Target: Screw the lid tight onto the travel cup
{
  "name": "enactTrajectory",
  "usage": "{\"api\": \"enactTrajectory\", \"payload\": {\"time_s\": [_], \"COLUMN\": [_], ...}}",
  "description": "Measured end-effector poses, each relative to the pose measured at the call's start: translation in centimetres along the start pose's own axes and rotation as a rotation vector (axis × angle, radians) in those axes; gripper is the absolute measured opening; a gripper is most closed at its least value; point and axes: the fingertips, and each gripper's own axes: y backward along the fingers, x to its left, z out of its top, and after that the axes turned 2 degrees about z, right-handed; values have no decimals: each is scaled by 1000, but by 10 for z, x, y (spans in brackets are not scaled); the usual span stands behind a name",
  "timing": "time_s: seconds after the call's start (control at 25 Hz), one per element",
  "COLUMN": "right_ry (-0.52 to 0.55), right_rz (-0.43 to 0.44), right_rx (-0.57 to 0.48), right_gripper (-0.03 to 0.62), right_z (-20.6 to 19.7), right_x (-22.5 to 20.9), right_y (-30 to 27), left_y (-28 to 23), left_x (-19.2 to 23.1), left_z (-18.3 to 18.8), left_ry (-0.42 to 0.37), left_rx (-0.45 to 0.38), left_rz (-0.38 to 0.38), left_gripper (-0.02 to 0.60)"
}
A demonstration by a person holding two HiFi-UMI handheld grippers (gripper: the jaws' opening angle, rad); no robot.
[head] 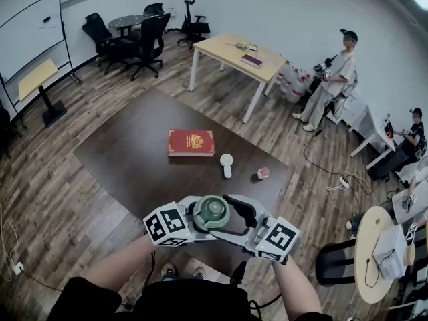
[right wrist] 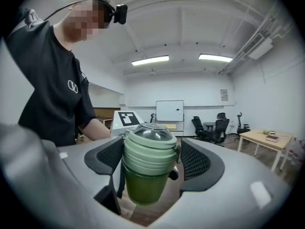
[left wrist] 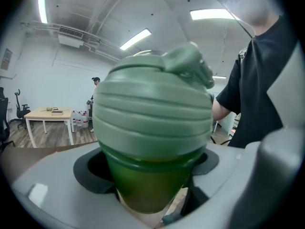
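Note:
The green travel cup [head: 212, 214] is held up in front of my body, between both grippers. In the left gripper view its pale green lid [left wrist: 152, 113] fills the frame, and the darker green body [left wrist: 147, 185] sits wedged between the jaws. My left gripper [left wrist: 151, 178] is shut on that body. In the right gripper view the lid [right wrist: 150, 144] stands upright between the two dark pads of my right gripper [right wrist: 151, 161]. One pad [right wrist: 195, 160] shows a narrow gap to the lid, so this gripper is open around it. In the head view the left gripper [head: 199, 225] and right gripper [head: 233, 221] meet at the cup.
Below and ahead is a dark brown table [head: 127, 159] with a red book [head: 191, 142], a small white object [head: 227, 164] and a small pink item [head: 263, 172]. A light wooden table [head: 227, 51] stands beyond. People [head: 332, 79] are at the right, office chairs [head: 147, 39] at the back.

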Motion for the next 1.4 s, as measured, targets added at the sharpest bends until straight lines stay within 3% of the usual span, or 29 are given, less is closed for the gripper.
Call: {"api": "enactTrajectory", "payload": {"time_s": [0.12,0.32,0.4,0.48,0.64,0.8,0.96,1.08,1.16,1.24,1.4], "right_ry": [-38,-128,-138,-145,-133,-130,-40,6,-1,-12,-77], "right_rz": [-243,-758,-853,-838,-673,-425,-118,29,48,-12,-339], "right_rx": [-35,-9,-6,-10,-53,-84,-34,22,21,-9,-9], "right_gripper": [388,387,388,391,391,393,394,393,391,388,383], "right_z": [-1,-6,-5,-4,-1,2,-6,-12,-10,-6,-5], "right_x": [-1,-2,-2,-4,-3,-4,-1,5,5,1,-7], "right_y": [-3,1,1,-2,-5,5,5,-1,-4,-5,-10], "left_y": [1,-5,-6,-5,0,5,3,-1,0,1,2], "left_x": [5,8,8,10,13,11,1,-4,-3,2,14], "left_z": [-2,-3,-2,-2,-3,-2,-6,-8,-7,-3,-2], "left_ry": [12,-4,5,15,28,37,4,-10,-7,-2,9], "left_rx": [-3,12,7,1,-8,-18,17,30,20,10,3], "left_rz": [30,54,52,56,53,32,-8,-26,-21,0,56], "left_gripper": [414,414,414,414,414,414,414,414,414,414,414]}}
